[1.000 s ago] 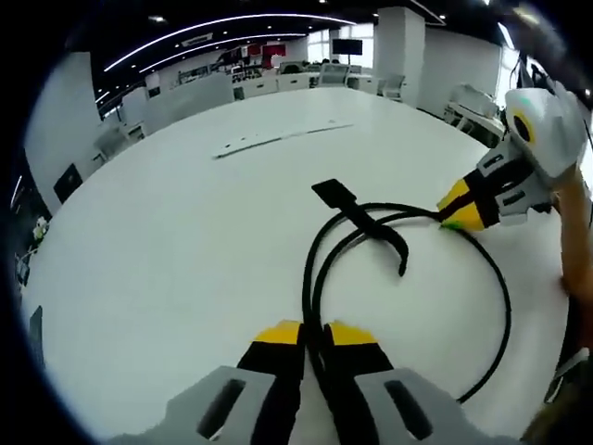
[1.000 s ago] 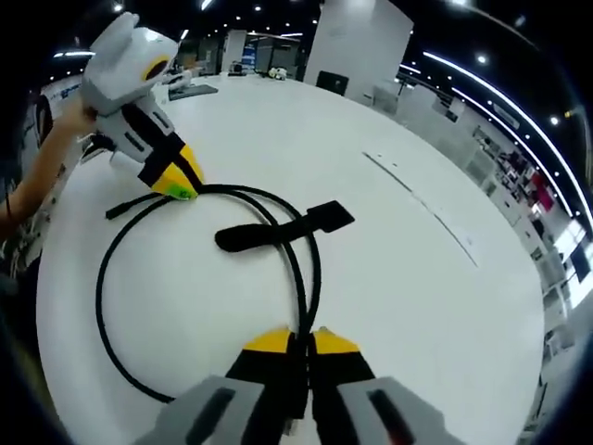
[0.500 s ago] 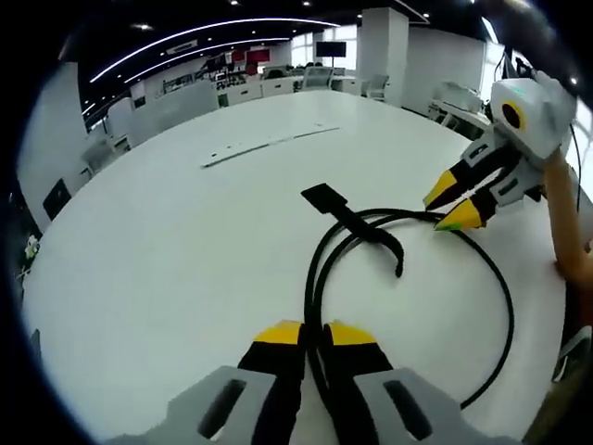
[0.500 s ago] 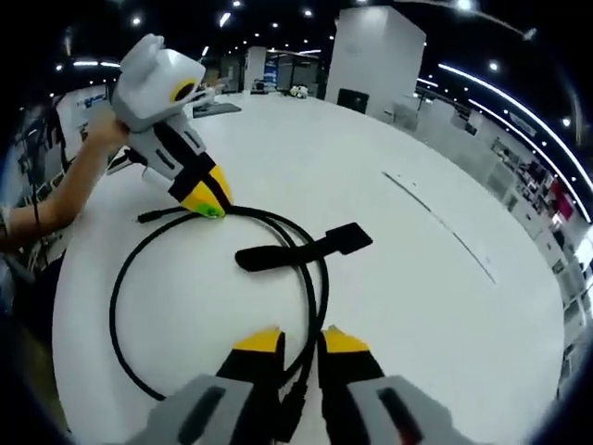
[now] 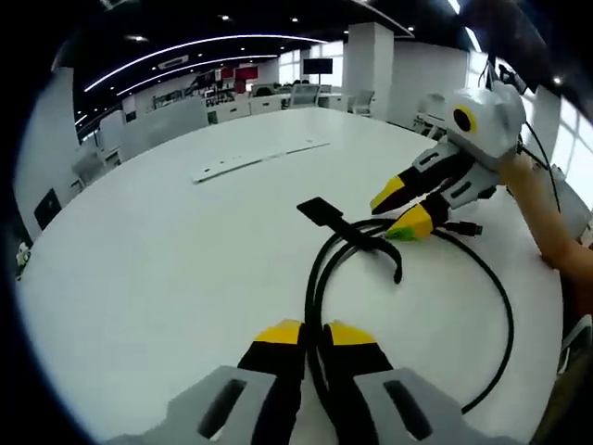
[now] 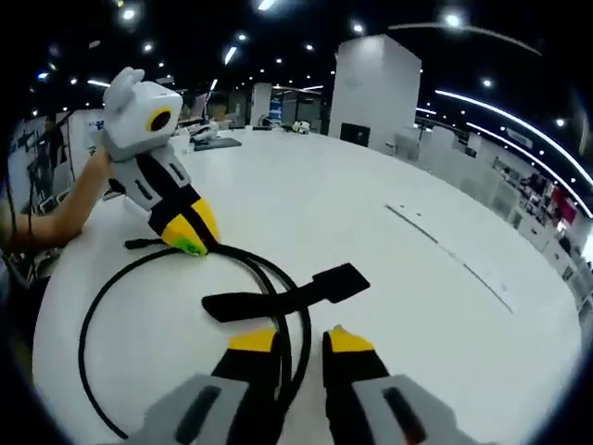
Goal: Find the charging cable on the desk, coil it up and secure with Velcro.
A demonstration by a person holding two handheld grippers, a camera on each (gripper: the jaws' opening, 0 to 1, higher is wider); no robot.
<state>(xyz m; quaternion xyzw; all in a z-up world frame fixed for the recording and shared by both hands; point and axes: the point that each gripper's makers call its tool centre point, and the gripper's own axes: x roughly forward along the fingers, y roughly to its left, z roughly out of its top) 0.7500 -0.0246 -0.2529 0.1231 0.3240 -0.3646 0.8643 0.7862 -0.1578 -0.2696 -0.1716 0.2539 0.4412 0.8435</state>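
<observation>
bright, even light from ceiling strips (image 5: 185, 51) and spot lamps (image 6: 451, 19); white table (image 5: 139, 269) near overexposed, soft shadows; strong fisheye bending at edges, background slightly blurred.

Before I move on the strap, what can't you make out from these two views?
- Cable: in the left gripper view the loop's near end runs off the lower right edge; one plug is too small to identify.
- Left gripper: cable passes between its tips; actual pinch is not discernible.
- Right gripper: jaws apart, cable between; contact unclear.
- Velcro strap: whether it is fixed to the cable is hidden where they cross.
</observation>
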